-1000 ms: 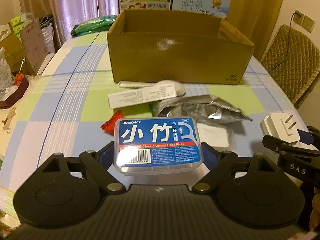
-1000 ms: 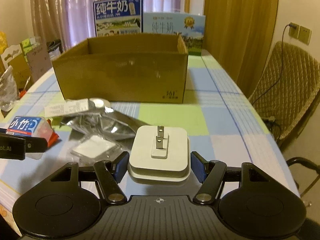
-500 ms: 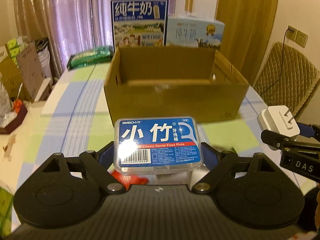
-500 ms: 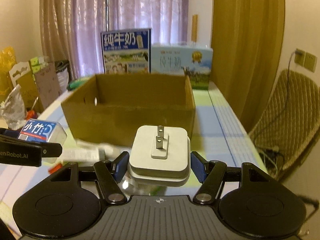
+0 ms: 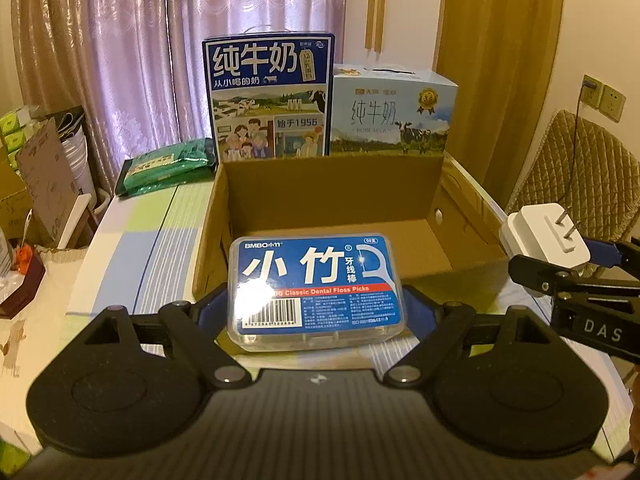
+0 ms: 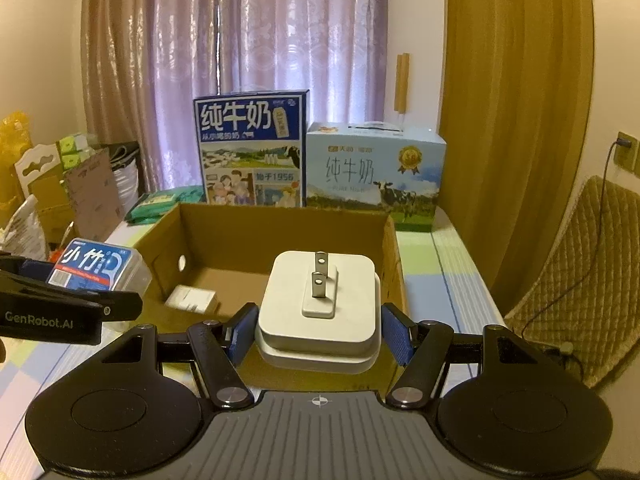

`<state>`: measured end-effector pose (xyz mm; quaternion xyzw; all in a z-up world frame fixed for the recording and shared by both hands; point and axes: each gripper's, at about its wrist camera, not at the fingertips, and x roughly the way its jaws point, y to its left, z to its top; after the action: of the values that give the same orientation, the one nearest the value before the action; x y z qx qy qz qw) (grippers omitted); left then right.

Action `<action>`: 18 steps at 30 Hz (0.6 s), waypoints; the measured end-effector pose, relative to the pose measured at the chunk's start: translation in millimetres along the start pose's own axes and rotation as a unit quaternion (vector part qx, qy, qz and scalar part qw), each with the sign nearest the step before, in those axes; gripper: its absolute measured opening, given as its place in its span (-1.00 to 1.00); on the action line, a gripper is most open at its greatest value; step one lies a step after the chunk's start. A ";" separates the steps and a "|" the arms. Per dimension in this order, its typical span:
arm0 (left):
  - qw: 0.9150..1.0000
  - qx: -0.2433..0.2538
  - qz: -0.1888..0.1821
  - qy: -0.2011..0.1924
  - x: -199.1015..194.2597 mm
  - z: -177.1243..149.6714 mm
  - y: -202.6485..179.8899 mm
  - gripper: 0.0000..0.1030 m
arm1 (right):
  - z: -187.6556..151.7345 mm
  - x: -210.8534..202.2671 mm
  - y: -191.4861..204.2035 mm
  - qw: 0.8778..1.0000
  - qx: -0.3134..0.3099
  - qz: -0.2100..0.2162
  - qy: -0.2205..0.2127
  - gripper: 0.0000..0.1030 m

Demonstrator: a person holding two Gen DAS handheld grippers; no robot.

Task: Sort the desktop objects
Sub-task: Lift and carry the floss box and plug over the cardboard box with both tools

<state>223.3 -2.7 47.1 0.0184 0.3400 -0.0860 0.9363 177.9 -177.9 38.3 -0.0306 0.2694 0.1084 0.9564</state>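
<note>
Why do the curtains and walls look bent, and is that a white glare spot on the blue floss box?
Left wrist view: the fisheye lens bows the curtains near the edges, and the corners go dark; room light glares off the floss box label at its left side. Right wrist view: same bending on the gold curtain; the charger looks sharp and free of glare.

2 milk cartons, 1 cardboard box

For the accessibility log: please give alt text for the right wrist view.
The right gripper clamps a white plug adapter, prongs up, above the near edge of an open cardboard box holding a small white item. At left, the left gripper holds a floss pick box.
</note>
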 end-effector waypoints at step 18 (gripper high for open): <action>0.999 -0.027 -0.020 0.001 84.6 22.0 10.0 0.65 | 1.3 80.6 -12.4 0.999 0.036 -0.009 -0.009 0.23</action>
<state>302.8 -7.4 9.7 -0.0132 0.3433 -0.0956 0.9343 248.3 -174.4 -2.6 0.0027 0.2639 0.0898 0.9604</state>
